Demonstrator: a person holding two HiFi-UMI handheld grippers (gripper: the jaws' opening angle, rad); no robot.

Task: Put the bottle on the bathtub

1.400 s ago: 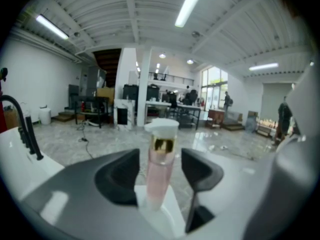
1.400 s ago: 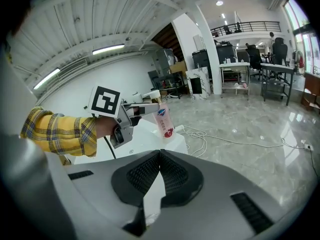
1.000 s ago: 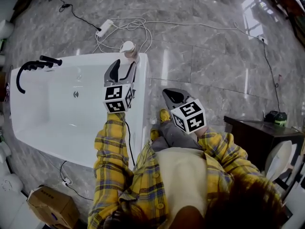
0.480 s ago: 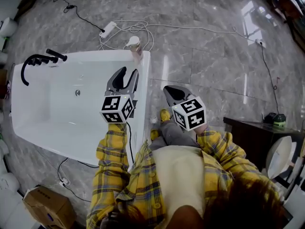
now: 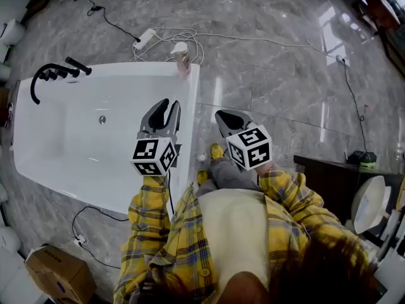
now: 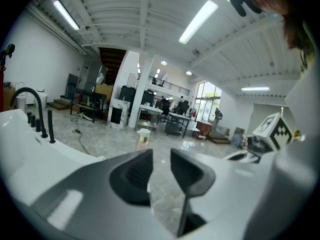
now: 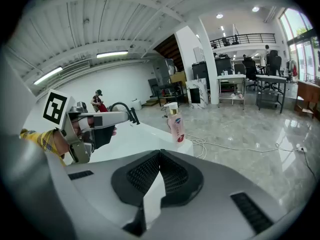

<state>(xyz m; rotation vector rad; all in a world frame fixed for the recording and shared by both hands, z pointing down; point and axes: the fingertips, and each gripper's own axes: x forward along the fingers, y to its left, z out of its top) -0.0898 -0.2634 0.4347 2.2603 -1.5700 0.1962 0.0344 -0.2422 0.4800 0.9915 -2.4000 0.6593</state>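
the left claw (image 5: 168, 105) is narrowly open and empty, the right claw (image 5: 223, 115) closed; the bottle (image 5: 181, 57) stands upright on the bathtub (image 5: 76, 144) corner.

Glossy bathtub (image 5: 95, 154), polished stone floor (image 5: 272, 87)

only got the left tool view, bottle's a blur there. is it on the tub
observer: yes, the bottle stands upright on the tub, at a corner of its rim, nothing touching it
operator: what's it look like
observer: pink, with a white cap
operator: and the right tool
observer: the right tool is shut and empty, over the floor beside the tub
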